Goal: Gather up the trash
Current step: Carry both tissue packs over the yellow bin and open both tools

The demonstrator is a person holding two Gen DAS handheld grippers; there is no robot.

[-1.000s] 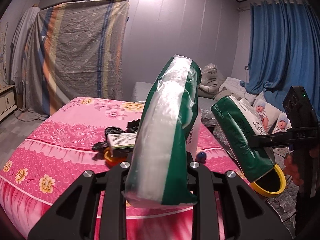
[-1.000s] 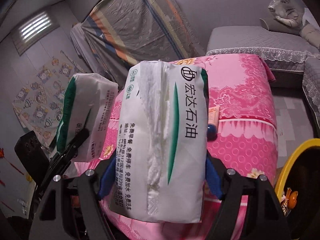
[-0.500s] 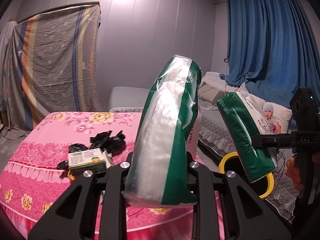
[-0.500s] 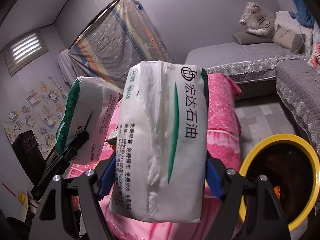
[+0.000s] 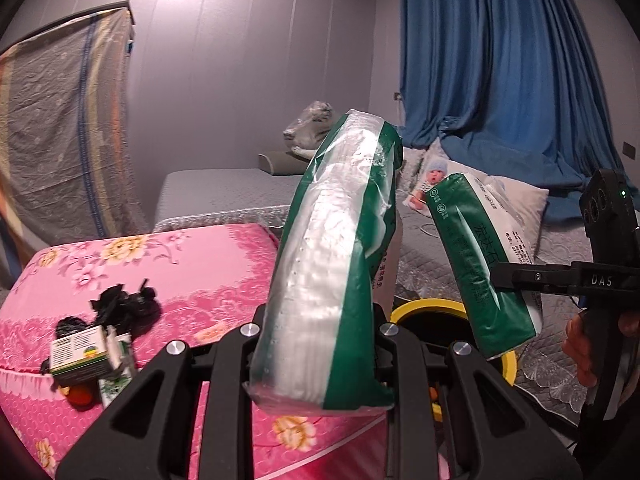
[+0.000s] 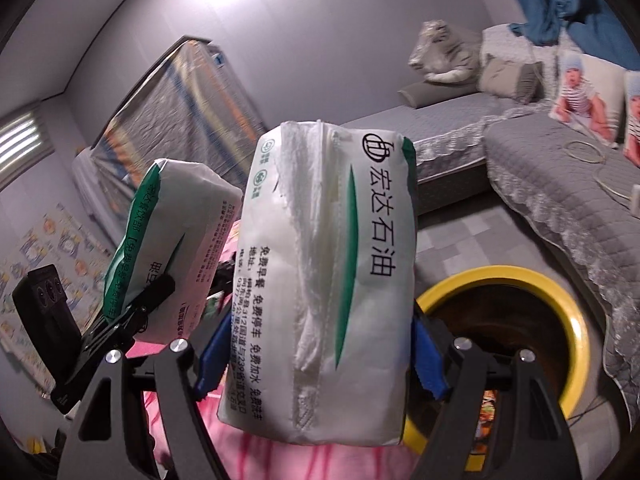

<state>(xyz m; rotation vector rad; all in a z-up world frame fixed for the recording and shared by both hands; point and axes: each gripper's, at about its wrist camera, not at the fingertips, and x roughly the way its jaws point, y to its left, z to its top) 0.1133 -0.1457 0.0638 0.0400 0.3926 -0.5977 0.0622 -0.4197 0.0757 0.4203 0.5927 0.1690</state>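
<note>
Each gripper's jaws clamp a tissue pack — left gripper (image 5: 320, 344) its flattened pack (image 5: 332, 264), right gripper (image 6: 320, 356) its fuller pack (image 6: 324, 280) wide — near the yellow-rimmed bin (image 6: 560, 304); releasing early would drop them beside it.
</note>
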